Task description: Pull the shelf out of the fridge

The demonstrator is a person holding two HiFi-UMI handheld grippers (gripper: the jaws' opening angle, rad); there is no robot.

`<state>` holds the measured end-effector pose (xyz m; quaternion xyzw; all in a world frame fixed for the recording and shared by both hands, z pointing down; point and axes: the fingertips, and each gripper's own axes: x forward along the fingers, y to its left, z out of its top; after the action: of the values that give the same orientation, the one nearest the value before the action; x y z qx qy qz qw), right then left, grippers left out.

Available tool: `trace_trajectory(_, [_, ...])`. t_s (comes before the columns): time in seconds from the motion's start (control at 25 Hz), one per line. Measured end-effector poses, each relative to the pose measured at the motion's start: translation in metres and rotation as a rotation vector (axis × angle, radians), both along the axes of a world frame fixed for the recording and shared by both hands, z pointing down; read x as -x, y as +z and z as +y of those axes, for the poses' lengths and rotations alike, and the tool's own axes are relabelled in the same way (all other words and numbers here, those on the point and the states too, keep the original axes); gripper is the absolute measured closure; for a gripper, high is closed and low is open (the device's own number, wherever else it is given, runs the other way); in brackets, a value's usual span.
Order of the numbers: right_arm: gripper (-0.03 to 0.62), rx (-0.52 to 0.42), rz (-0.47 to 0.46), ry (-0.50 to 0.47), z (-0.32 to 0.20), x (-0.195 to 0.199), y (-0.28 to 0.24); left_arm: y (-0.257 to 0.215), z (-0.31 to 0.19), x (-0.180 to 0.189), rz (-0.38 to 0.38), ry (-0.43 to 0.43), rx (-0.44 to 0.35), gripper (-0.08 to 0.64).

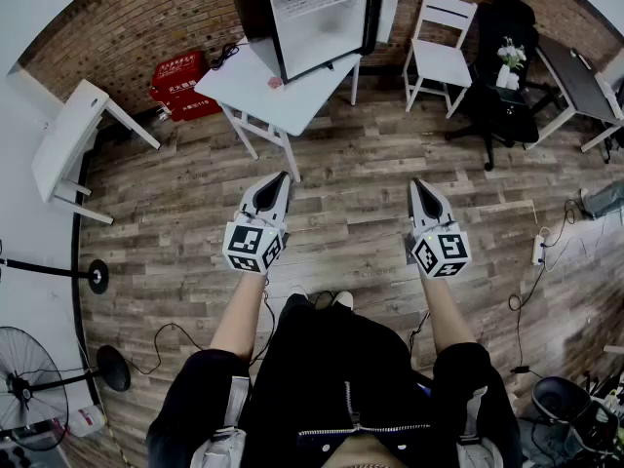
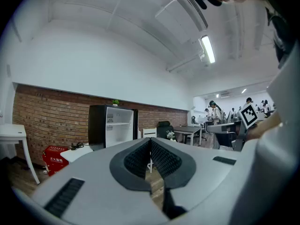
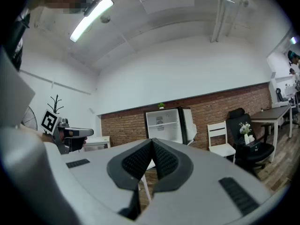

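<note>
A small black fridge (image 1: 310,16) stands on a white table (image 1: 273,91) at the far brick wall, door swung open. Inside its white cavity a shelf (image 2: 116,123) runs across at mid height, seen too in the right gripper view as the shelf (image 3: 162,123). My left gripper (image 1: 284,175) and right gripper (image 1: 416,182) are held level side by side over the wooden floor, well short of the table. Both are shut, tips touching, with nothing between them. The left gripper (image 2: 150,141) and right gripper (image 3: 152,141) point toward the fridge.
A red box (image 1: 182,84) sits on the floor left of the table. A white chair (image 1: 441,52) stands right of the fridge, then a black chair (image 1: 502,76) and a desk (image 1: 575,81). A tipped white table (image 1: 73,144) lies at left. Fans and cables line the floor edges.
</note>
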<state>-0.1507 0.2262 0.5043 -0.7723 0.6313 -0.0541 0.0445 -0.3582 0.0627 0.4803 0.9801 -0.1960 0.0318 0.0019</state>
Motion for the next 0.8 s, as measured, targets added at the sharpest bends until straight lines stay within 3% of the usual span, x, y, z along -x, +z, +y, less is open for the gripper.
trace_trajectory(0.8, [0.598,-0.02,0.0,-0.001,0.004,-0.034,-0.004,0.002,0.008,-0.041,-0.016,-0.007,0.0,0.54])
